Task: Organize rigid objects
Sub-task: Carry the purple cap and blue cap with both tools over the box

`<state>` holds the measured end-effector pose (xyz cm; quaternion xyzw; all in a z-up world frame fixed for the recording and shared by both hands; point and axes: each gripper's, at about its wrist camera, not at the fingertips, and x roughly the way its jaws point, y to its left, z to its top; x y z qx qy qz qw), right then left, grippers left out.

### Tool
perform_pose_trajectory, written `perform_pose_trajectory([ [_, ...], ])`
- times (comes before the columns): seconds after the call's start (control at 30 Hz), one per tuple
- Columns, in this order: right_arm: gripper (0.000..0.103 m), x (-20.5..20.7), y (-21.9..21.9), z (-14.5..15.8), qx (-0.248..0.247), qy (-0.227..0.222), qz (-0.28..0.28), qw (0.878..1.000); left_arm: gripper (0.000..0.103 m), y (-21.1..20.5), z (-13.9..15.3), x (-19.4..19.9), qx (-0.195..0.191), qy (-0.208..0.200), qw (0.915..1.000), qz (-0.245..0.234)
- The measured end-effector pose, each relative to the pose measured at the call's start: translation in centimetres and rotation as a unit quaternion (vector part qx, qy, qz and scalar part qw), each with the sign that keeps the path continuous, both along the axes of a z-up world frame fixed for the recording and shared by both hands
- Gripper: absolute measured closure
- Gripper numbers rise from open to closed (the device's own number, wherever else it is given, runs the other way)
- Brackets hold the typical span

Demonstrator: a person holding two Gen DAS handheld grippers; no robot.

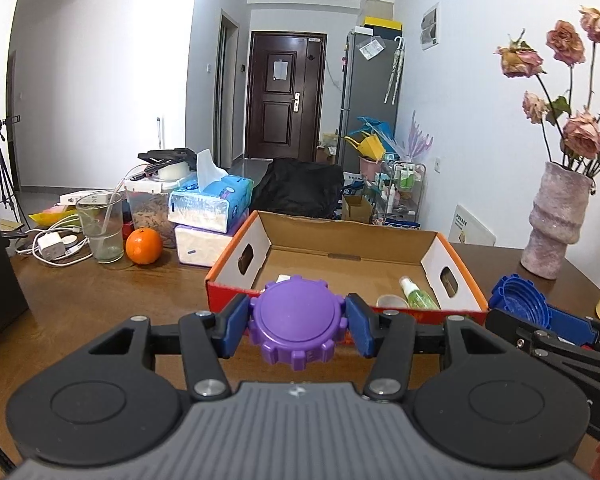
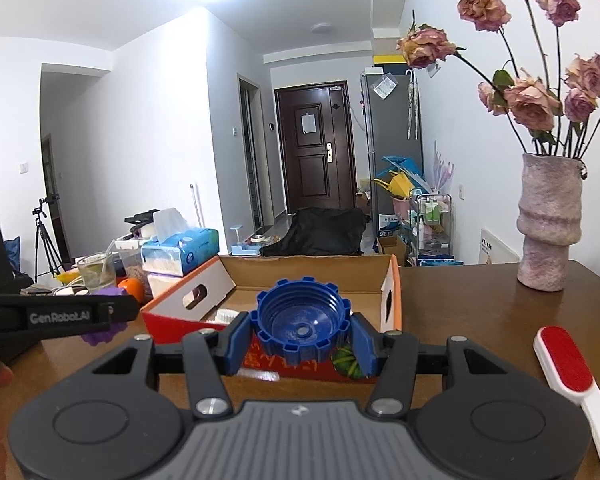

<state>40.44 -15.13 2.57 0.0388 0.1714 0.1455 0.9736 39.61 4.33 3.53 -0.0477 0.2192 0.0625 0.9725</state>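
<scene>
- We see the left gripper [image 1: 297,322] with its blue pads clamped on a purple cap [image 1: 296,322], which has a notched rim and shows us its flat top.
- The right gripper [image 2: 302,326] has its pads pressed on a blue cap [image 2: 300,322], whose ribbed, threaded inside faces the camera.
- In the left wrist view the blue cap [image 1: 520,300] shows at 3 o'clock of the purple one, with the right gripper's dark frame below it.
- In the right wrist view the purple cap [image 2: 106,312] peeks out at 9 o'clock, mostly behind the left gripper's black arm.
- Just beyond both caps, at 12 o'clock, stands an open cardboard box [image 1: 456,276] with orange-red outer walls, on a brown table [image 1: 100,300].
- Inside the box, at its 4 o'clock, lie a green spray bottle [image 1: 418,296] and a clear small cup [image 1: 392,301] just beside it.
- At 10 o'clock of the box in the left view we see an orange [image 1: 144,246], a glass [image 1: 102,226] with a straw, and tissue packs [image 1: 212,202] stacked.
- At 2 o'clock a rough pink vase [image 1: 556,220] holds dried roses.
- In the right view a red-and-white lint brush [image 2: 572,376] lies on the table at 4 o'clock of the blue cap, well apart from it.
- A fingertip [image 2: 2,376] shows at the left edge of the right view.
</scene>
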Motion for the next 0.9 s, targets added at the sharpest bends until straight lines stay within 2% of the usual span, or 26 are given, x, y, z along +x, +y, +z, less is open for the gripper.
perform_pose_trajectory([
  [0.5, 0.051, 6.8, 1.0, 0.3, -0.004, 0.026, 0.010, 1.000, 0.049, 0.7, -0.6, 7.1, -0.010, 0.012, 0.9998, 0.014],
  [0.9, 0.051, 12.6, 1.3, 0.1, -0.013, 0.052, 0.014, 0.998, 0.049, 1.1, -1.8, 12.6, 0.004, 0.030, 0.9993, 0.020],
])
